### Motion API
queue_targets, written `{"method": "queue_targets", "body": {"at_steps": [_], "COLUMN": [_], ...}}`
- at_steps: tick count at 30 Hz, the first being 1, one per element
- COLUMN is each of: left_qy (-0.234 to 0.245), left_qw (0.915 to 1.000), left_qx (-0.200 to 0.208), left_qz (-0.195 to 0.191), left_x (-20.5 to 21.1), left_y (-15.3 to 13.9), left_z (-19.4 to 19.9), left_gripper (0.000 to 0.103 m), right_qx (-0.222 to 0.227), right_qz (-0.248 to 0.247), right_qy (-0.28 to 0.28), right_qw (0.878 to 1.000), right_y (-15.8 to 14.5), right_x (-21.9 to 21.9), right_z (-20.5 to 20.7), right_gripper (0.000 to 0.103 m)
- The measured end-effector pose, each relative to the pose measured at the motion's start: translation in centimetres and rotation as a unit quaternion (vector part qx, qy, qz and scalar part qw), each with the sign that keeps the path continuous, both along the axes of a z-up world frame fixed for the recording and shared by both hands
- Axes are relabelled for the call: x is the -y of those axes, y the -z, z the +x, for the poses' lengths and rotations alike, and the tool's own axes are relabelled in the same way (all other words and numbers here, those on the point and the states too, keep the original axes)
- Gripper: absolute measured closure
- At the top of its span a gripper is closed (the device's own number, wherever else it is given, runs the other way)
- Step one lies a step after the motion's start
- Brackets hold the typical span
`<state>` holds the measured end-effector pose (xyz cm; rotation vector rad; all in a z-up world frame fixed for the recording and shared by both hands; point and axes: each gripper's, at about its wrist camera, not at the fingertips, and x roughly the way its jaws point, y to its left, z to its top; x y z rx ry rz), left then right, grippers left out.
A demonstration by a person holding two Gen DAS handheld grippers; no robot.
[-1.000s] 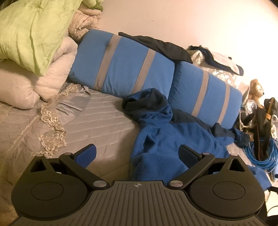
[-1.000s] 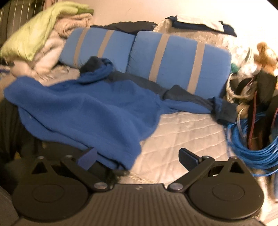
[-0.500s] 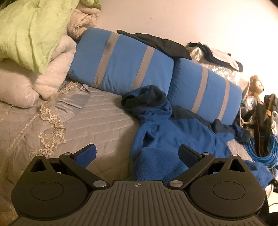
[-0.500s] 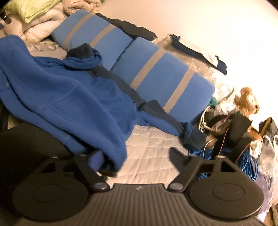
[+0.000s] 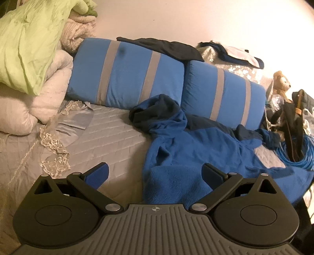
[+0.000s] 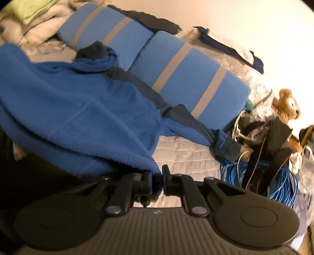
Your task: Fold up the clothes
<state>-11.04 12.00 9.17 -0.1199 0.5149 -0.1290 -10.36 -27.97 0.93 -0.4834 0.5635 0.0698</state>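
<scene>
A fuzzy, matt blue fleece hoodie (image 5: 196, 149) lies on a bed (image 5: 109, 141) covered in smooth, faintly shiny grey quilted cloth. Striped pillows (image 5: 125, 78) look like soft matt cotton. Both claws are matt black plastic.

Right wrist view is motion-blurred, esp. the bedding pile (image 6: 33, 17) at upper left, where no single piece can be told apart. The fleece (image 6: 74, 102) runs off the left edge there & its lower hem is lost behind the right gripper (image 6: 157, 177), so how much cloth sits btw the near-closed jaws can't be read. In the left wrist view the fleece's near edge is hidden behind the left gripper (image 5: 155, 175) body, and the blue cable coil (image 5: 298, 157) is cut off at the right edge.
</scene>
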Motion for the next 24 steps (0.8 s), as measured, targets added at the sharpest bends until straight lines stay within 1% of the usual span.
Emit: {"method": "queue_targets", "body": {"at_steps": [3, 7, 9, 13, 16, 19, 20, 21, 23, 24], "left_qy": [0.013, 0.024, 0.03, 0.061, 0.088, 0.076, 0.06, 0.044, 0.033, 0.03], "left_qw": [0.9998, 0.9988, 0.9976, 0.9932, 0.9891, 0.9865, 0.9871, 0.9874, 0.9926, 0.9953], "left_qx": [0.002, 0.002, 0.001, -0.002, -0.011, -0.035, -0.032, -0.028, -0.006, 0.007], "left_qz": [0.011, 0.042, 0.062, 0.099, 0.118, 0.141, 0.145, 0.149, 0.116, 0.091], "left_x": [0.0, 0.0, 0.0, 0.4, 0.9, 1.3, 1.3, 1.3, 0.6, 0.1], "left_y": [0.1, 0.5, 0.8, 1.7, 3.2, 5.0, 5.3, 5.6, 5.2, 4.9], "left_z": [-0.6, -1.8, -2.4, -3.5, -3.6, -2.9, -2.7, -2.5, -2.6, -2.7], "left_gripper": [0.0, 0.0, 0.0, 0.0, 0.0, 0.0, 0.0, 0.0, 0.0, 0.0], "right_qx": [0.001, -0.005, -0.009, -0.016, -0.019, -0.02, -0.02, -0.02, -0.02, -0.02], "right_qz": [0.016, 0.014, 0.012, 0.022, 0.033, 0.032, 0.031, 0.034, 0.04, 0.043], "right_qy": [0.015, 0.016, 0.016, 0.022, 0.027, 0.028, 0.029, 0.03, 0.031, 0.032], "right_qw": [1.0, 1.0, 1.0, 0.999, 0.999, 0.999, 0.999, 0.999, 0.999, 0.998], "right_y": [-0.7, -0.9, -0.7, -0.6, -0.7, -0.7, -0.7, -0.7, -0.8, -0.8], "right_x": [0.5, 0.7, 0.7, 1.0, 1.4, 1.3, 1.2, 1.3, 1.4, 1.5], "right_z": [0.3, 0.8, 0.8, 0.8, 1.0, 1.1, 1.1, 1.1, 1.1, 1.0], "right_gripper": [0.092, 0.091, 0.083, 0.081, 0.077, 0.075, 0.075, 0.073, 0.071, 0.07]}}
